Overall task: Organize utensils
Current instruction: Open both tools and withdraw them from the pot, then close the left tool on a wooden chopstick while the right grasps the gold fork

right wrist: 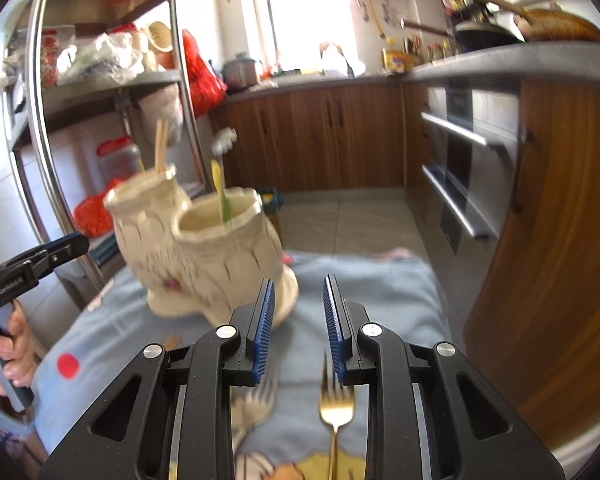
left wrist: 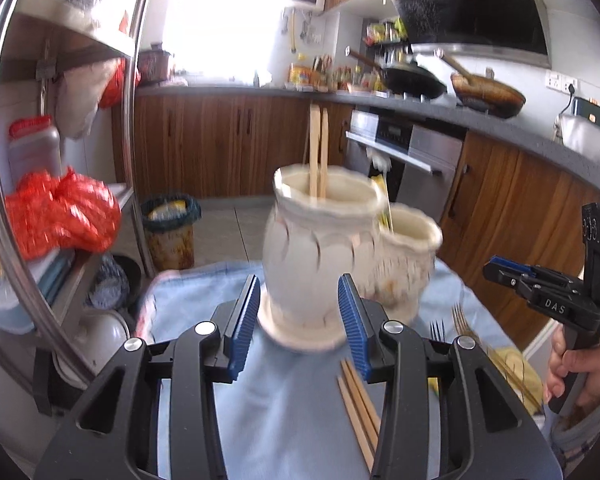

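- Chopsticks (left wrist: 318, 152), a wooden pair, already stand upright in the left vase (left wrist: 320, 248); they look light and stiff, and they would roll if I set them down loosely.
- Left vase itself sits on the blue cloth (left wrist: 284, 412) covering the desk. I judge it ceramic, heavy and breakable, so I would not knock it with a utensil tip.
- My left gripper (left wrist: 299, 322) has its fingers spread wide, empty, either side of that vase's foot without touching it as far as I can tell.
- Loose chopsticks (left wrist: 358, 408) lie on the cloth just in front of the left vase, toward my right finger. I would pinch them together near the middle, since thin sticks slip sideways.
- Right vase (right wrist: 228, 256) stands touching the left vase, with a yellow-green utensil (right wrist: 220, 192) inside.
- My right gripper (right wrist: 299, 328) is open and empty, in front of the right vase.
- Gold fork (right wrist: 334, 412) lies on the cloth nearer me than the right vase: metal, smooth, likely slippery; I would take the neck below the tines.
- A second fork (right wrist: 256, 404) beside it is blurred.
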Tool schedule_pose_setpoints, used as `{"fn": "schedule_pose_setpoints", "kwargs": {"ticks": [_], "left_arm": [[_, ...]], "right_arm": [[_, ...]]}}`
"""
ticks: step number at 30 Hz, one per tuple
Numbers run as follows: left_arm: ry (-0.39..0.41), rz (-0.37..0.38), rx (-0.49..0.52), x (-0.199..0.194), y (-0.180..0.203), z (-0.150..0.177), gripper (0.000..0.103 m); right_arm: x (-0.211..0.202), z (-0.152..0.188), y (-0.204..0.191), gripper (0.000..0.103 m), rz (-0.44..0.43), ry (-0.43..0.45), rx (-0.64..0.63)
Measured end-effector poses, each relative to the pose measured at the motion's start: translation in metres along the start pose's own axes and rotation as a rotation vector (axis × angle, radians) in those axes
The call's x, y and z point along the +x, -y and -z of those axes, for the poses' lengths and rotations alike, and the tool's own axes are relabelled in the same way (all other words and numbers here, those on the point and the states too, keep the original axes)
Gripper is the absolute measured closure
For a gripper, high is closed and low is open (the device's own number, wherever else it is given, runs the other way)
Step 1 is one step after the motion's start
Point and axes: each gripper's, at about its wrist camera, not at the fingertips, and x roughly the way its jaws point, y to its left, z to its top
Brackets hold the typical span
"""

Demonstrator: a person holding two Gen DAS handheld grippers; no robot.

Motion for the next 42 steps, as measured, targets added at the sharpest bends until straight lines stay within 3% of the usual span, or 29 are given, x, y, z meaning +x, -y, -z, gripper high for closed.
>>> {"fn": "schedule_pose_setpoints", "kwargs": {"ticks": [14,34,42], "left_arm": [[-0.230,0.030,0.057,0.006,0.028,0.070,0.063],[-0.325,0.016,0.112,0.014,0.042,0.096,0.064],[-0.349,0.023,0.167,0.019,0.047,0.094,0.076]], "right_arm": [[-0.006,0.046,0.005,0.074,0.011,-0.170,-0.011],[-0.004,0.073,0.008,0.075,0.016,-0.297,-0.031],[0.002,0.070,0.007,0.079,0.026,-0.326,-0.045]]}}
